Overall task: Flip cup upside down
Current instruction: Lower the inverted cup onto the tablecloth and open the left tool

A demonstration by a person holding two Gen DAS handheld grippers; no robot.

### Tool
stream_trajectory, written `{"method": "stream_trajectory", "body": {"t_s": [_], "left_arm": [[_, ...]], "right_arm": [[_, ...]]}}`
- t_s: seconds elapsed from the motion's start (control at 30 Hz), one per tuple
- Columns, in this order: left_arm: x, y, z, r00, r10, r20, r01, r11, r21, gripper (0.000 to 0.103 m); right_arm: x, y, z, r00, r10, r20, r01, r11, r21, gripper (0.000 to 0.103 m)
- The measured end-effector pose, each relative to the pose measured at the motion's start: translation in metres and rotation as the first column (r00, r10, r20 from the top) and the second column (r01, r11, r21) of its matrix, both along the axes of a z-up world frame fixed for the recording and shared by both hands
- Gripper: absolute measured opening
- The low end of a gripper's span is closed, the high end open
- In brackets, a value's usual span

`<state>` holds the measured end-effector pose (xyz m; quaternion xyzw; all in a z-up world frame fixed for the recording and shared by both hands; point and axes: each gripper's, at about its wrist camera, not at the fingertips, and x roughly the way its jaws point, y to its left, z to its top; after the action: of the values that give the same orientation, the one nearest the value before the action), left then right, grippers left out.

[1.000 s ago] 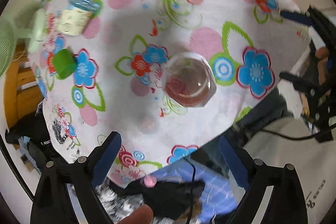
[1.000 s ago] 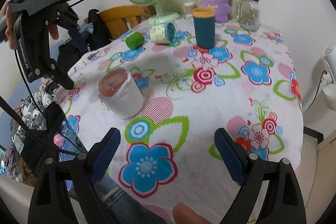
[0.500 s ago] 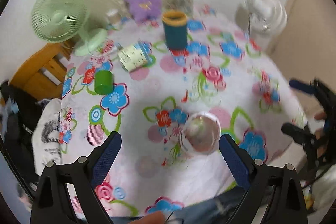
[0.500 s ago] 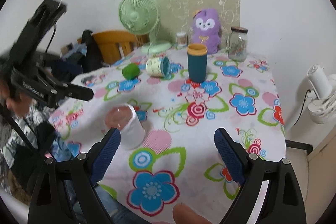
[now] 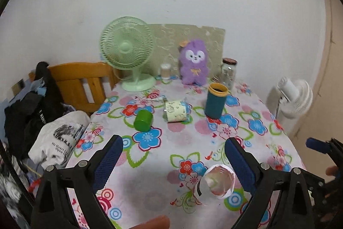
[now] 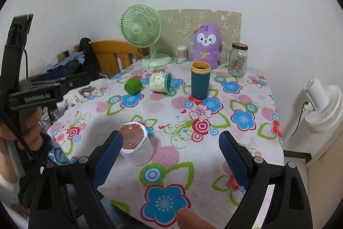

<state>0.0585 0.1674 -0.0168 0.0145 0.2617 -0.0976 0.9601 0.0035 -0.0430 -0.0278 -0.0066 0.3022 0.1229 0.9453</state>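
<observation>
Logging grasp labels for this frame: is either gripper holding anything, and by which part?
Nothing is held. The left gripper and right gripper are both open; the cup stands alone, base up.

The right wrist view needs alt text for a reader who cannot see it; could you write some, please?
A clear cup with a white paper wrap stands base-up near the front edge of a floral-clothed table, just beyond the open right gripper. Behind it stand a teal tumbler, a green fan and a purple plush toy.
</observation>
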Motion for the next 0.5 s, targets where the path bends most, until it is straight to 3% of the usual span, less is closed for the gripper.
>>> {"method": "stream_trajectory", "body": {"t_s": [0.2,0.27,0.5], "left_arm": [[-0.014,0.002,-0.014,0.999,0.034,0.026,-0.034,0.999,-0.021,0.098],[-0.020,0.003,-0.017,0.999,0.038,0.030,-0.037,0.999,-0.033,0.100],[-0.039,0.007,-0.024,0.999,0.035,0.030,-0.032,0.996,-0.088,0.103]], "right_arm": [[-0.018,0.017,0.005,0.997,-0.071,0.024,0.072,0.997,-0.027,0.096],[-0.026,0.021,0.007,0.992,-0.117,0.049,0.118,0.992,-0.033,0.103],[-0.052,0.035,0.011,0.962,-0.218,0.165,0.224,0.974,-0.019,0.103]]}}
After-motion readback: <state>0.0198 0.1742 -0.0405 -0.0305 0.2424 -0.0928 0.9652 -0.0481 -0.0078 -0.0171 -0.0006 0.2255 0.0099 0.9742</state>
